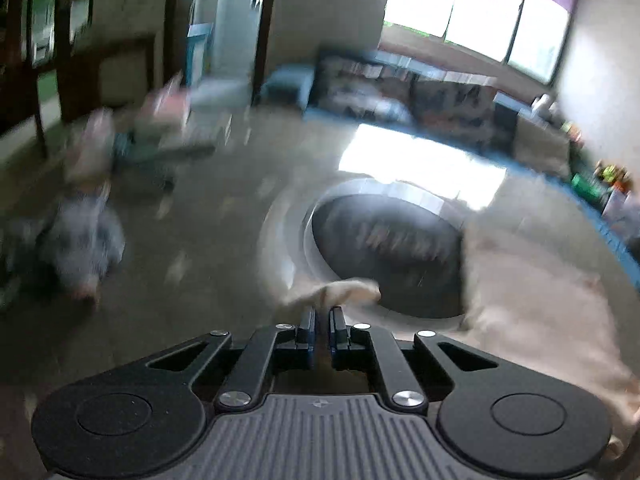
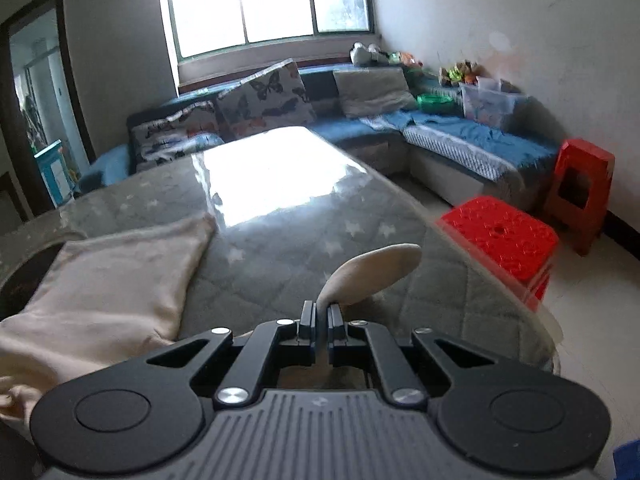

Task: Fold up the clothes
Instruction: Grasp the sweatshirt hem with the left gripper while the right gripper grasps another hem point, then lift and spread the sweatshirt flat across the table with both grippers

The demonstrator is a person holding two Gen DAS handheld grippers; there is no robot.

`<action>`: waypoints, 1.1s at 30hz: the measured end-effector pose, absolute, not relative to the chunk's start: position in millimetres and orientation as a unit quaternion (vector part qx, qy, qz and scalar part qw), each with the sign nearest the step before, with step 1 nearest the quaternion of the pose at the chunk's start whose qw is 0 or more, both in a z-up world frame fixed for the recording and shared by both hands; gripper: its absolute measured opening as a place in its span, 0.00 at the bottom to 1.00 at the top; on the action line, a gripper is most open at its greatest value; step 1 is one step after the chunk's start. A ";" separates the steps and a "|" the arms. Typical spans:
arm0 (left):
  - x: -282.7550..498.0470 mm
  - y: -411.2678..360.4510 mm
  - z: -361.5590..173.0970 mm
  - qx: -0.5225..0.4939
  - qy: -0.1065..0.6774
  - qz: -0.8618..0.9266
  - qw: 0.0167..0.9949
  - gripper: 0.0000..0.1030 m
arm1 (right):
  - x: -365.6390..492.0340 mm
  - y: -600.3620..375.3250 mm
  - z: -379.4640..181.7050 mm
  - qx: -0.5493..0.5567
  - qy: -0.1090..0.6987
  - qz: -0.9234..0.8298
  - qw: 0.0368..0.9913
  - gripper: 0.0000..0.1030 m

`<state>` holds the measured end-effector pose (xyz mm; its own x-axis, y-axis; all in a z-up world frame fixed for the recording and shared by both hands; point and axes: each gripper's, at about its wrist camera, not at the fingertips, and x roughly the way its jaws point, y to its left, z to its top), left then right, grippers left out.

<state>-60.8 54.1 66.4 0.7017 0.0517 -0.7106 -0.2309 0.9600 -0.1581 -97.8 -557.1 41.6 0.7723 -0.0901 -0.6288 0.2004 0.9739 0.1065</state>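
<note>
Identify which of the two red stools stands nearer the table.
The low red stool with the perforated top, right beside the table edge. The taller red stool stands farther back, near the sofa.

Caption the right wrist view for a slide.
Right gripper pinches a fold of cream garment above the grey star-quilted table.

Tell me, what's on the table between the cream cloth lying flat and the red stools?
In the right wrist view, mostly bare grey star-print tabletop, plus the cloth corner pinched in the right gripper. The cream cloth lies left; the red stools stand beyond the table's edge.
</note>
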 end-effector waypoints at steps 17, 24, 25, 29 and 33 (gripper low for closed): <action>-88.0 -19.0 65.3 -0.038 0.381 -0.098 0.919 0.31 | -112.6 -598.6 43.0 0.077 0.338 -0.144 0.927 0.23; -92.9 -78.4 60.3 0.004 0.377 -0.223 0.899 0.39 | -93.7 -614.8 18.0 0.097 0.366 -0.151 0.913 0.27; -93.4 -85.9 58.3 0.009 0.379 -0.238 0.894 0.39 | -93.7 -616.2 16.1 0.101 0.367 -0.150 0.913 0.27; -95.7 -105.4 49.8 0.027 0.388 -0.272 0.880 0.39 | -96.3 -616.2 16.8 0.098 0.360 -0.143 0.917 0.06; -96.9 -114.5 45.3 0.042 0.389 -0.289 0.874 0.39 | -108.5 -608.8 30.5 0.058 0.319 -0.176 0.929 0.06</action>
